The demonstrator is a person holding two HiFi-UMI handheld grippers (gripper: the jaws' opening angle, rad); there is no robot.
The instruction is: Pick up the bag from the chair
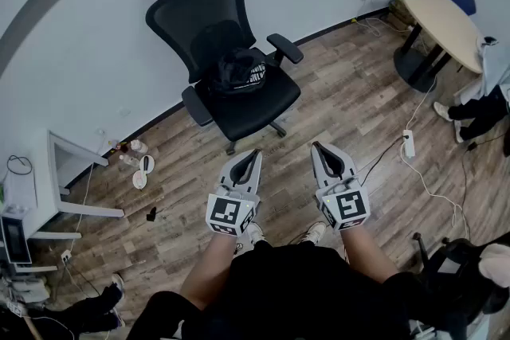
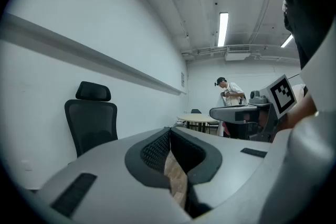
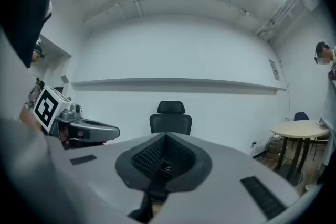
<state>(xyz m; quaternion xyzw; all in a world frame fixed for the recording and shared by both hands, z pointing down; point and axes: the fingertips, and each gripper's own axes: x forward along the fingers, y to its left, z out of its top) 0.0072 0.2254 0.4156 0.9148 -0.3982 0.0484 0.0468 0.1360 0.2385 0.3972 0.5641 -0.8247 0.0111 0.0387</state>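
Holding two grippers out side by side above the wooden floor (image 1: 343, 87), the person stands back from the chair. Left gripper (image 1: 256, 153): jaws pressed together, nothing between them. Right gripper (image 1: 317, 146): same story, jaws closed and empty. Ahead of both tips there's a stretch of bare floor, then the black office chair (image 1: 263, 106). On its seat, tucked against the backrest, sits the black bag (image 1: 237, 69), with a white-patterned patch on one side. It's well apart from both grippers, and neither touches it. The right gripper view has the chair dead centre over its jaws, while the left gripper view has it off to the left. Farther right stands a round surface (image 1: 442, 16), with the white wall (image 1: 80, 52) behind.
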